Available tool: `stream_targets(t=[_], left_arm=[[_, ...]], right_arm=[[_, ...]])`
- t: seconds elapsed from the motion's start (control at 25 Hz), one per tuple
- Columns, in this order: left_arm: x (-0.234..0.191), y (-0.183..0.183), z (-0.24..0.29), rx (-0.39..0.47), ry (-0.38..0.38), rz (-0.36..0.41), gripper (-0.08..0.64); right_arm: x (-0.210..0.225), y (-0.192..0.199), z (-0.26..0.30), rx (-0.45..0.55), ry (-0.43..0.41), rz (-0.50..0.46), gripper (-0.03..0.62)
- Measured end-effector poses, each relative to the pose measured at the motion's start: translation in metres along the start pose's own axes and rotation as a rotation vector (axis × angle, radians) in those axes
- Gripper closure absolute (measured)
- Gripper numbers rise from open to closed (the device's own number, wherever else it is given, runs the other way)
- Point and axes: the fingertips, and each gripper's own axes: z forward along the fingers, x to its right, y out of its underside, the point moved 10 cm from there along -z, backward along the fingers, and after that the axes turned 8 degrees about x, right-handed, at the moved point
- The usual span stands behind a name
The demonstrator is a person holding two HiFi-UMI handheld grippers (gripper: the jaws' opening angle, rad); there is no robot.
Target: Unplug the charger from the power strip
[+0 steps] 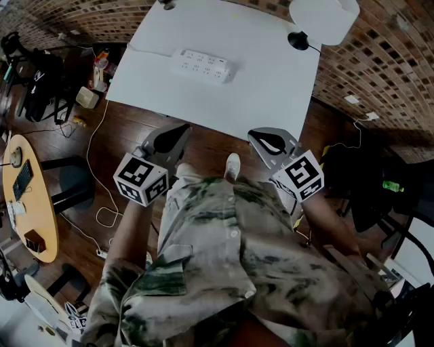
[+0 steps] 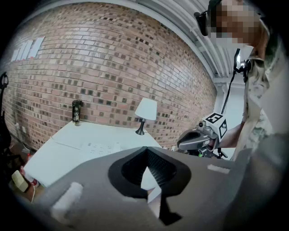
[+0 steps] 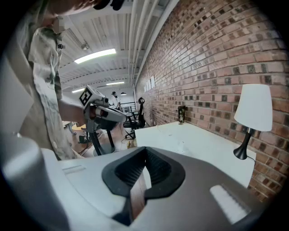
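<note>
A white power strip (image 1: 202,66) lies flat on the white table (image 1: 271,95), toward its far side; it also shows as a pale strip (image 2: 101,147) in the left gripper view. I cannot make out a charger on it from here. My left gripper (image 1: 182,129) hangs in front of the table's near edge, over the wooden floor, jaws together and empty (image 2: 145,150). My right gripper (image 1: 256,135) is level with it on the right, also short of the table, shut on nothing (image 3: 145,149). Both point toward the table and slightly down.
A lamp with a white shade (image 1: 324,17) and black base (image 1: 297,41) stands at the table's far right corner. A dark can (image 2: 76,112) stands at the far left by the brick wall. A round wooden table (image 1: 27,203), chairs and cables sit on the floor to the left.
</note>
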Motion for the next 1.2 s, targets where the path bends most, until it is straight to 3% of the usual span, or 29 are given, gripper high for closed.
stream_targets(t=[0.12,0.28,0.44,0.64,0.88,1.04,1.12,1.2], left_arm=[[-0.025,-0.010,0.036,-0.033,0.009,0.031,0.557],[-0.070,-0.018,0.075,-0.084,0.088,0.057,0.557],[-0.127,-0.021,0.114,-0.163,0.193,0.067,0.557],[-0.183,-0.012,0.170,-0.321,0.353,0.139,0.558],[-0.206,0.005,0.239,-0.491,0.523,0.247,0.558],[-0.206,0.020,0.276,-0.558,0.590,0.340,0.558],[-0.205,0.024,0.287,-0.602,0.603,0.420,0.558],[-0.202,0.036,0.292,-0.651,0.615,0.452,0.558]], right_arm=[[0.031,0.000,0.014,0.000,0.020,0.031,0.589],[0.061,0.001,0.046,-0.035,0.063,0.051,0.589],[0.079,-0.003,0.087,-0.093,0.124,0.046,0.588],[0.089,-0.011,0.138,-0.208,0.196,0.042,0.572],[0.104,-0.011,0.185,-0.363,0.253,-0.008,0.543],[0.125,-0.013,0.205,-0.464,0.223,-0.087,0.525],[0.138,-0.015,0.214,-0.521,0.181,-0.145,0.518],[0.147,-0.015,0.223,-0.573,0.122,-0.189,0.500]])
